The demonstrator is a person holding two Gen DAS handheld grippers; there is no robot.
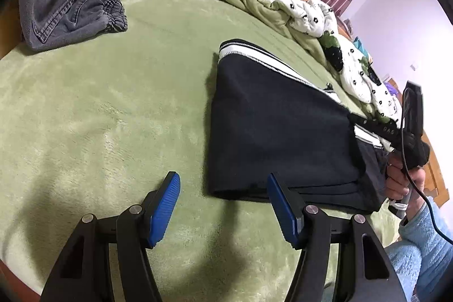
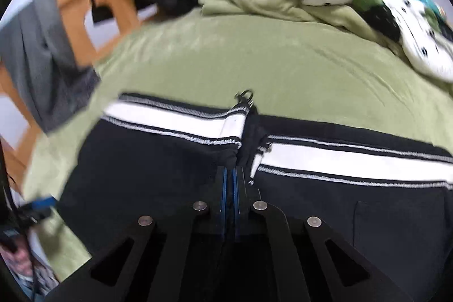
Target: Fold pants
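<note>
Lying on the green blanket [image 1: 119, 115] of a bed, the black pants [image 1: 277, 132] are already doubled over into a thick block, their white-striped band [image 2: 175, 120] along the far edge. The right gripper [image 2: 230, 174] has its blue pads brought together, and dark cloth appears pinched between them at the point where the two striped edges meet, beside a small metal ring; the frame is blurred, so how deep the bite goes cannot be confirmed. The left gripper [image 1: 223, 205] stands with jaws apart and nothing between them, its right pad just at the near left corner of the pants.

Assessment: the fabric looks soft, thick and limp, fairly light, not fragile. It should sag and slide off its lower layers if lifted by one point. Recommended holds are the stiffer striped band and the folded corners, taking every layer together.

Elsewhere: grey jeans [image 1: 68, 4] at far left, a crumpled patterned quilt [image 1: 311, 16] at far right.
</note>
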